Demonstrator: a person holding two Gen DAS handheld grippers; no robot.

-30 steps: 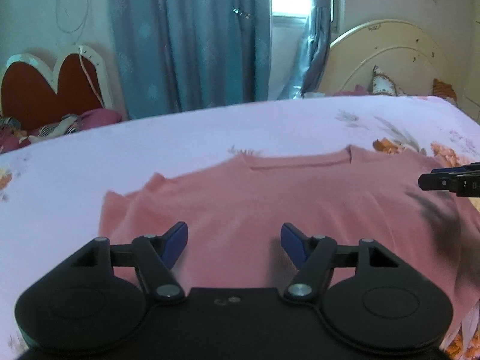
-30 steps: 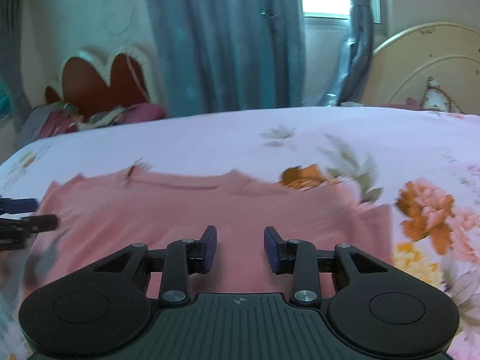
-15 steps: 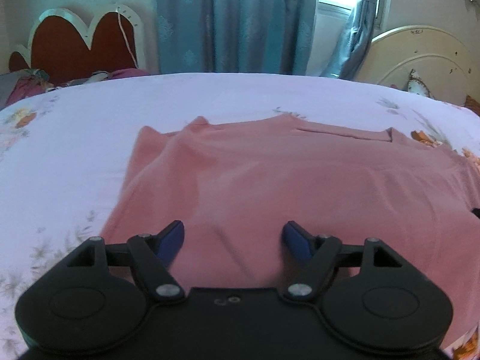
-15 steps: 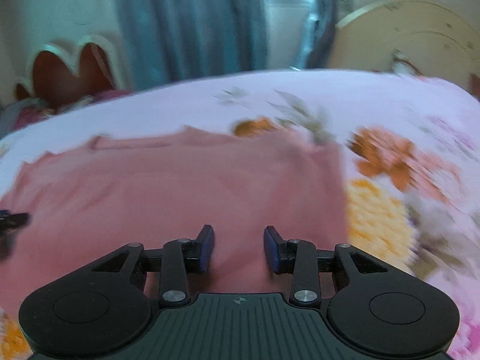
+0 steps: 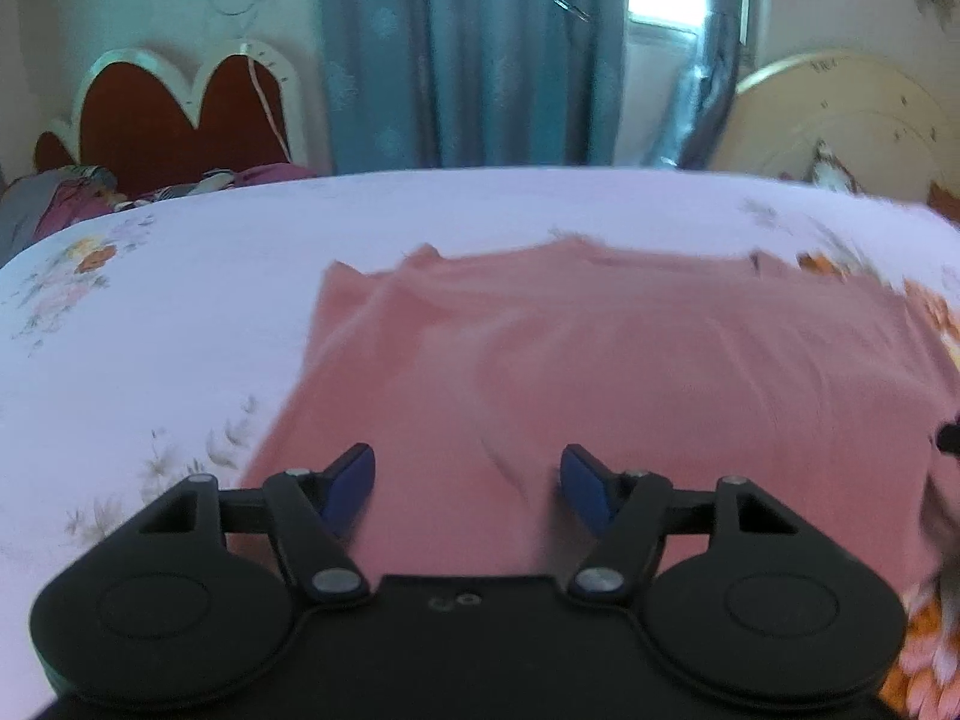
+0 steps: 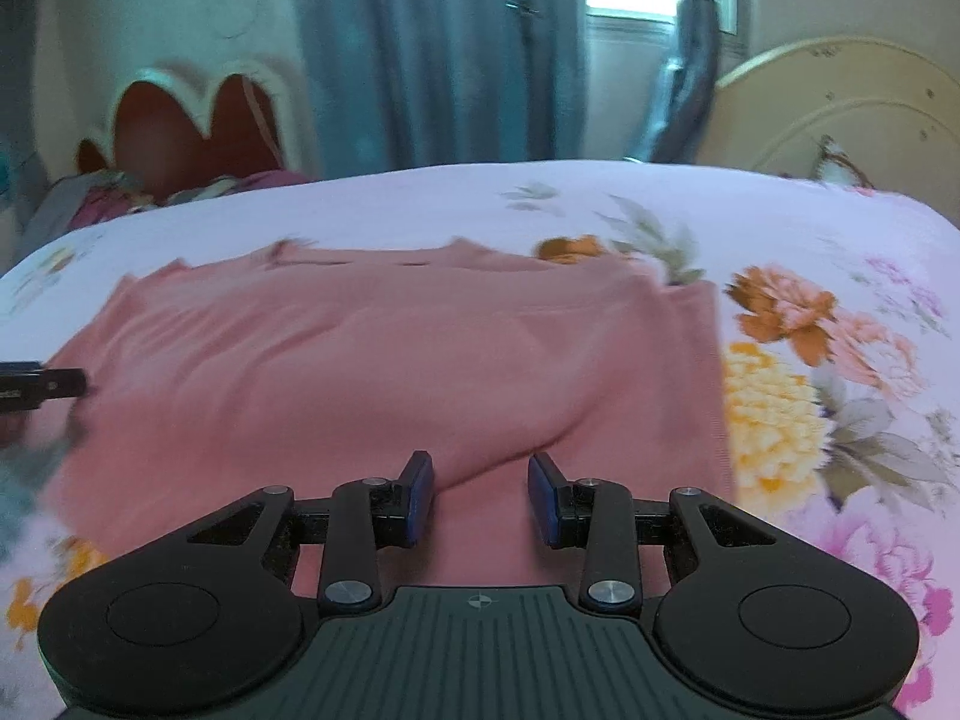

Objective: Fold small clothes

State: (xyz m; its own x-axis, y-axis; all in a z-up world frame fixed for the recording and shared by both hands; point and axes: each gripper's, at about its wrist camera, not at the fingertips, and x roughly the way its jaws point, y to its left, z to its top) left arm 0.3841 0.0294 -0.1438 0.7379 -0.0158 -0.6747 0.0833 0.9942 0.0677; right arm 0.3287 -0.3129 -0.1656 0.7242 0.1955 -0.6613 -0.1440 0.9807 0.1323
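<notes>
A pink shirt (image 5: 600, 360) lies spread flat on the bed, collar at the far side; it also shows in the right wrist view (image 6: 390, 360). My left gripper (image 5: 468, 483) is open over the shirt's near left part, with nothing between its blue pads. My right gripper (image 6: 480, 489) is open over the shirt's near right part, a raised fold of cloth lying just ahead of its pads. The tip of the left gripper (image 6: 42, 387) shows at the left edge of the right wrist view.
The bed has a pale lilac sheet (image 5: 150, 360) with large flower prints (image 6: 780, 360) on the right. A red heart-shaped headboard (image 5: 180, 120) and bundled cloth stand at the far left, blue curtains (image 5: 468, 60) behind, a cream headboard (image 6: 840, 108) at the far right.
Both grippers have shifted over the shirt: the left toward its left side, the right toward its right side. Both stay open and empty. The shirt lies as before.
</notes>
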